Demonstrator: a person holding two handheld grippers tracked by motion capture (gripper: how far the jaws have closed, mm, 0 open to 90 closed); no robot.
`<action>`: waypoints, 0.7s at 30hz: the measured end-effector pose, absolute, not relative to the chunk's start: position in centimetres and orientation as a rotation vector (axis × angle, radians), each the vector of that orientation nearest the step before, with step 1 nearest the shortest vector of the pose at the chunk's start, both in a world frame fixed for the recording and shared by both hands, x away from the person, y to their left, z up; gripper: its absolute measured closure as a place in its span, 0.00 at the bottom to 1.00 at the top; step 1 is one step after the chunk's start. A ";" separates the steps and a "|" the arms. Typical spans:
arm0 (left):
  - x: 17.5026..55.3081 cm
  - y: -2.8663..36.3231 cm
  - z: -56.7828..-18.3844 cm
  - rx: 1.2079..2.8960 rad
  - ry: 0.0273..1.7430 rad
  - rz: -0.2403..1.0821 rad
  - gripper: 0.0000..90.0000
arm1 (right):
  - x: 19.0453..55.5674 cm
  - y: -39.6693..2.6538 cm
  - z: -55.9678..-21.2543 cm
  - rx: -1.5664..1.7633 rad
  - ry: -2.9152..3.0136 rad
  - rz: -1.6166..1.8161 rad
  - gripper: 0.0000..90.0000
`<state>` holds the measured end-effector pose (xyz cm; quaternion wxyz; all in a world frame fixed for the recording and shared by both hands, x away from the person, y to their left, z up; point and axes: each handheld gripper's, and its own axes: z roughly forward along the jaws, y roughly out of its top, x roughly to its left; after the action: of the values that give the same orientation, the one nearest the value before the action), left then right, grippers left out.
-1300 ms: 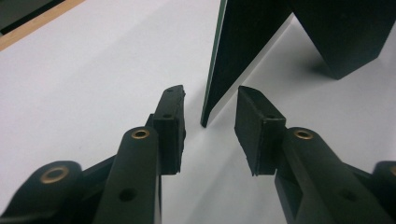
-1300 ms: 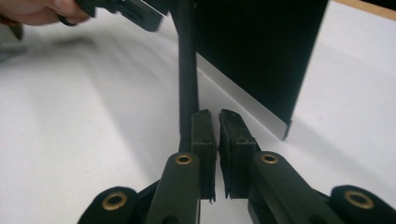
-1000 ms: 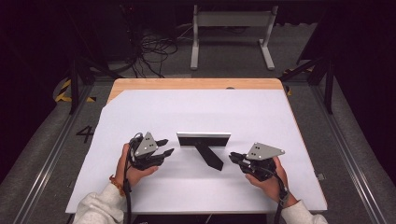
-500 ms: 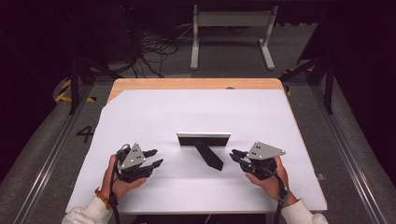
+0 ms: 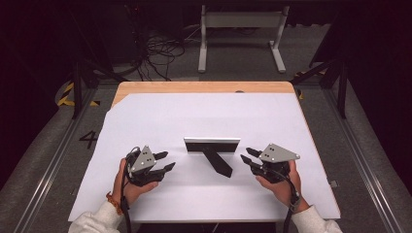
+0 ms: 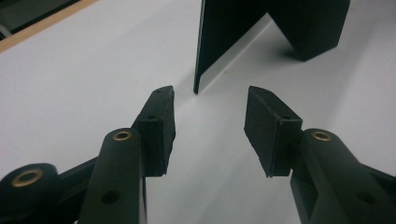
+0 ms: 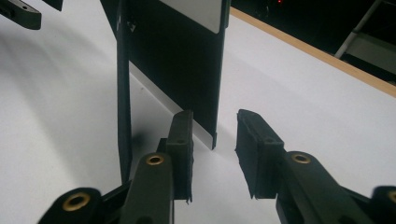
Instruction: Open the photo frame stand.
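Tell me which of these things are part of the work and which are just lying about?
In the job:
- black picture frame standing on its rear prop leg
- left gripper, jaws open, empty
- right gripper, jaws just opening, empty
- white sheet covering the table

Lying about:
- tangled black cables on the floor
- grey metal stand

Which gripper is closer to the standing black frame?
The right gripper: its tips sit just beside the frame's right end, while the left gripper stands farther off.
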<state>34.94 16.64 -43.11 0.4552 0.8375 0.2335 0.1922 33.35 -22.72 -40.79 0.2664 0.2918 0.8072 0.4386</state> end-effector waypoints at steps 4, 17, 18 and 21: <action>35.8 16.0 -42.4 2.031 0.562 0.469 0.57 | 33.5 -22.6 -40.4 0.820 2.153 1.178 0.72; 38.4 13.6 -41.2 1.985 0.535 0.447 0.47 | 33.6 -21.3 -39.3 0.808 2.132 1.222 0.74; 38.4 13.6 -41.2 1.985 0.535 0.447 0.47 | 33.6 -21.3 -39.3 0.808 2.132 1.222 0.74; 38.9 13.4 -41.0 1.966 0.526 0.430 0.47 | 33.5 -21.0 -39.1 0.801 2.133 1.238 0.79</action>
<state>38.94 13.42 -41.04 0.5061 0.8151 0.2181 0.1784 33.47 -20.96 -39.08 0.2711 0.2972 0.7919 0.4595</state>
